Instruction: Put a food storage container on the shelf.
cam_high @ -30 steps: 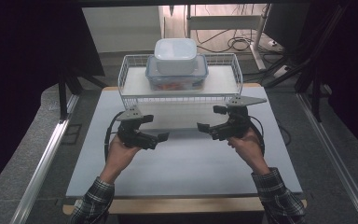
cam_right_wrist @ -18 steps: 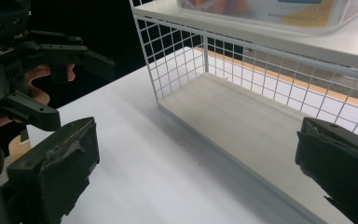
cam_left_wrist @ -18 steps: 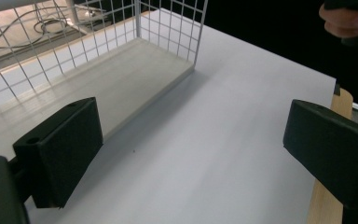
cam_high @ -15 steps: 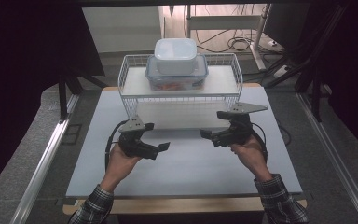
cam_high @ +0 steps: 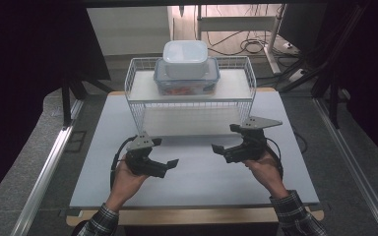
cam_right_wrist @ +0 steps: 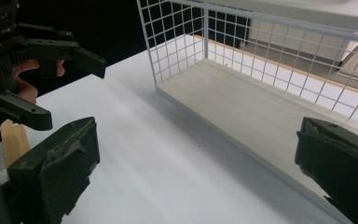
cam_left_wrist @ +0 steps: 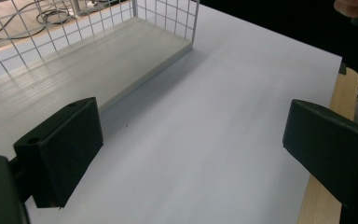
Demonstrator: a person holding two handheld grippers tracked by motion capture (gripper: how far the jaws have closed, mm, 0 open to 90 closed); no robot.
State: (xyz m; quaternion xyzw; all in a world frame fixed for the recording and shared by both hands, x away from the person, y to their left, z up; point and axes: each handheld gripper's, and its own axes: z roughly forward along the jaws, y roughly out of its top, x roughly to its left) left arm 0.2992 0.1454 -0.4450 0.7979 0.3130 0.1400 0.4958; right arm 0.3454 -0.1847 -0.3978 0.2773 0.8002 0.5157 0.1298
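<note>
Your 2 claws, left claw (cam_high: 170, 164) and right claw (cam_high: 220, 149), gape empty; 2 stacked lidded containers (cam_high: 187, 69) sit atop the wire rack (cam_high: 134, 101).

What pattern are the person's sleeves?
Dark plaid, on both sleeves; the high view shows it best.

The lower box's (cam_high: 187, 81) contents (reddish, behind plastic) stay unreadable.

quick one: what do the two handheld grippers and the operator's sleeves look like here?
Both the left gripper and the right gripper are black, angular units with two blocky black jaws. Each carries a grey three-cornered plate on top and trails a black cable that loops by the wrist. The person's left hand and right hand are bare; the sleeves are dark plaid with light lines.
</note>
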